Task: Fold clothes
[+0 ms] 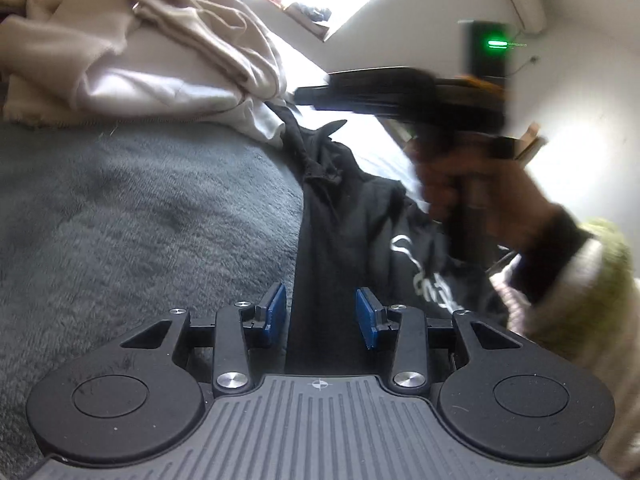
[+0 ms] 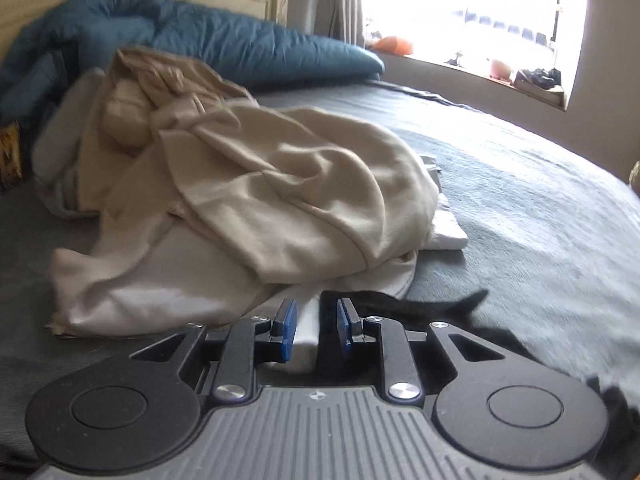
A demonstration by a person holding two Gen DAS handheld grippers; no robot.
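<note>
On grey bed (image 2: 520, 184), black garment (image 1: 340, 216)

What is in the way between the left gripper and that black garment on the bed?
Nothing visible. The black garment lies on the grey bedcover directly ahead of the left gripper, whose blue pads stand apart with only dark cloth seen between them. The beige clothes pile sits further back and to the side.

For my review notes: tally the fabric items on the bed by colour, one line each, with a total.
Black: 1, the black garment with white print, nearest the grippers.
Beige: 1, the beige garment crumpled on top of the pile.
White: 1, the white cloth under it; it may be more than one piece.
Blue: 1, the blue duvet by the headboard.
Total: 4
</note>
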